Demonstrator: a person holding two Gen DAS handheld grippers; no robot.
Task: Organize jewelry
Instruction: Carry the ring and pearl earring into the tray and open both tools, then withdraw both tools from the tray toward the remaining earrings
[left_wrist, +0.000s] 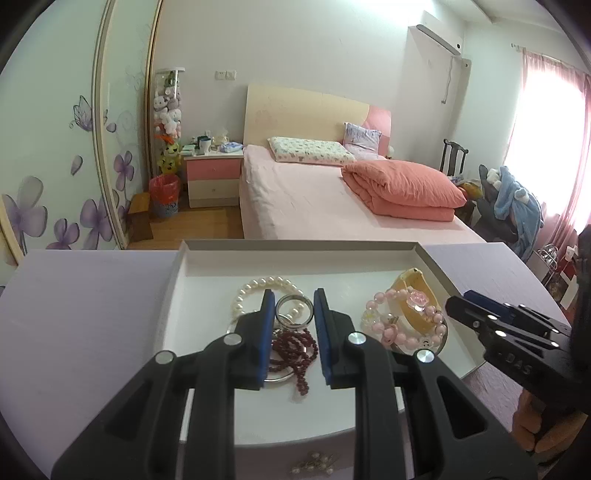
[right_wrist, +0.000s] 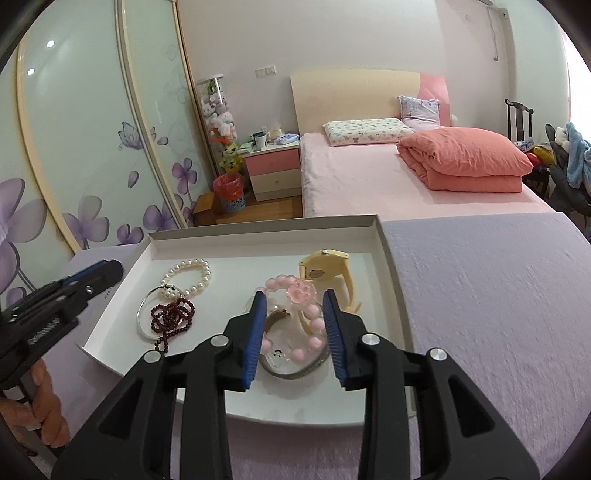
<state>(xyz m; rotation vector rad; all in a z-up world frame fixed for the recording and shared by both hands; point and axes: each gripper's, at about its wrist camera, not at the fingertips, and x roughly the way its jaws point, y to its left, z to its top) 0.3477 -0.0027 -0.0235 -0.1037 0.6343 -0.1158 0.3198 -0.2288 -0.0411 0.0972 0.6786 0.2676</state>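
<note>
A shallow white tray (left_wrist: 295, 244) lies on a lavender cloth and holds the jewelry. On its left side are a pearl bracelet (left_wrist: 258, 286), a silver ring (left_wrist: 294, 312), a dark red bead string (left_wrist: 295, 350) and a thin silver bangle (right_wrist: 142, 317). On its right side a pink bead bracelet (right_wrist: 314, 325) lies beside a yellow watch (right_wrist: 325, 266) and a metal mesh band (right_wrist: 295, 373). My left gripper (left_wrist: 294, 295) hovers over the ring and red beads, jaws narrowly apart and empty. My right gripper (right_wrist: 295, 293) hangs open above the pink bracelet, its pads off the beads.
A small pearl-studded ornament (left_wrist: 314, 465) lies on the cloth in front of the tray. The lavender cloth (right_wrist: 480, 295) extends to the right of the tray. A person's hands (left_wrist: 535, 424) hold the grippers. Beyond the table's far edge stand a pink bed (left_wrist: 332, 199) and a wardrobe.
</note>
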